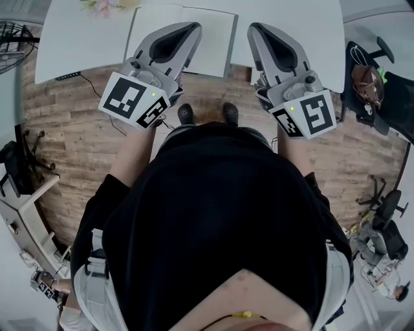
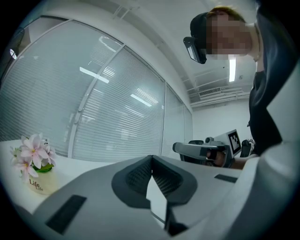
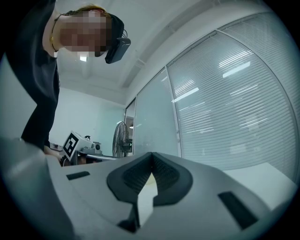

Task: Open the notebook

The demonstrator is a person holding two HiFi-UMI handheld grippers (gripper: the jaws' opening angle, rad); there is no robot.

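Observation:
The notebook (image 1: 214, 40) lies open on the white table (image 1: 310, 39), its white pages facing up. My left gripper (image 1: 194, 28) hovers over the notebook's left half, its jaws closed tip to tip with nothing between them. In the left gripper view the left gripper (image 2: 151, 157) points level across the table, jaws meeting. My right gripper (image 1: 253, 28) is held over the table just right of the notebook, also shut and empty. The right gripper view shows the right gripper (image 3: 151, 154) with its tips together.
A small pot of pink flowers (image 2: 35, 165) stands at the table's far left, also seen as the flower pot (image 1: 103, 5) in the head view. A fan (image 3: 121, 140) stands to the left. A black chair with a bag (image 1: 372, 81) is to the right. The person's shoes (image 1: 207, 114) stand on a wooden floor.

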